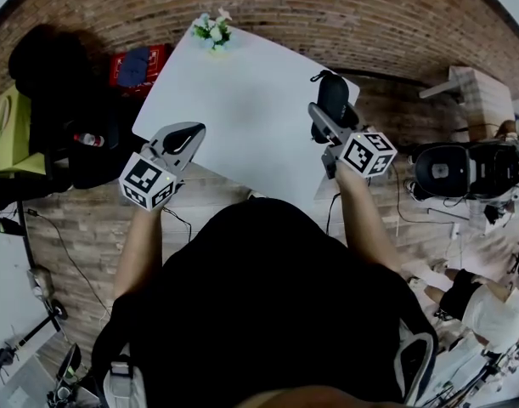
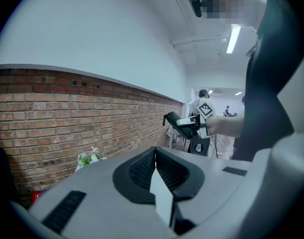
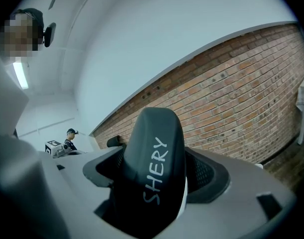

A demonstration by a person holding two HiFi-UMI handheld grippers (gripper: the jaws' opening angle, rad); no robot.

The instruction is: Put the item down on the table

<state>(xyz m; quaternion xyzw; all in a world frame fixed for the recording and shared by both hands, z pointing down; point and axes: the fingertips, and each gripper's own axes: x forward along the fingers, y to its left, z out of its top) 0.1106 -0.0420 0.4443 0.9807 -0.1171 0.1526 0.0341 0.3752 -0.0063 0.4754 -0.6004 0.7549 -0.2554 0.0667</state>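
My right gripper (image 1: 330,116) is shut on a black oblong case (image 1: 334,96), held above the right edge of the white table (image 1: 242,100). In the right gripper view the case (image 3: 154,171) stands upright between the jaws of the right gripper (image 3: 154,183) and bears the white word SHERY. My left gripper (image 1: 183,139) hangs over the table's near left edge, shut, with nothing in it. From the left gripper view, the left gripper (image 2: 155,176) has its pads together, and the case (image 2: 177,123) shows off to the right.
A small pot of flowers (image 1: 212,31) stands at the table's far corner, near the brick wall (image 1: 344,11). A red crate (image 1: 136,65) and dark bags (image 1: 51,70) lie left of the table. A wooden stand (image 1: 476,92) and a black machine (image 1: 446,170) are at the right.
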